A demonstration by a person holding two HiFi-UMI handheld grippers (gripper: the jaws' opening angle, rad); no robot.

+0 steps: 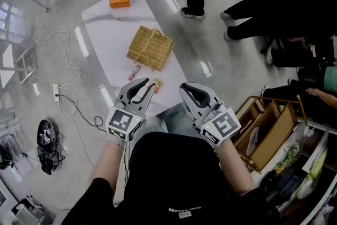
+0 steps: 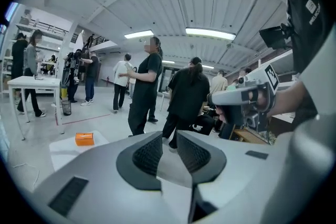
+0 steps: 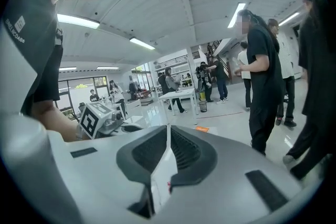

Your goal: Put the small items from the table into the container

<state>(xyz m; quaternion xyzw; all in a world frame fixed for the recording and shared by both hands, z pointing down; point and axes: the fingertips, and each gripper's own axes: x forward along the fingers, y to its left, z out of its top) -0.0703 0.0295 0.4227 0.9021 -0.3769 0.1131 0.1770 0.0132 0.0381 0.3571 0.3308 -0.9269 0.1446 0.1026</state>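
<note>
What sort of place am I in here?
Probably a shared indoor lab or workshop hall: white work tables on a glossy floor, overhead strip lights, loose cables, and several people standing about.

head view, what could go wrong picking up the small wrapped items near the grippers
The small red-and-white wrapped bar and small orange packet lie flat near the white table's front edge; a clumsy approach could slide them off.
The left gripper's fingers stand only slightly apart, perhaps too narrow for them.
The square woven straw basket looks closed from above, so dropping items in may fail.
</note>
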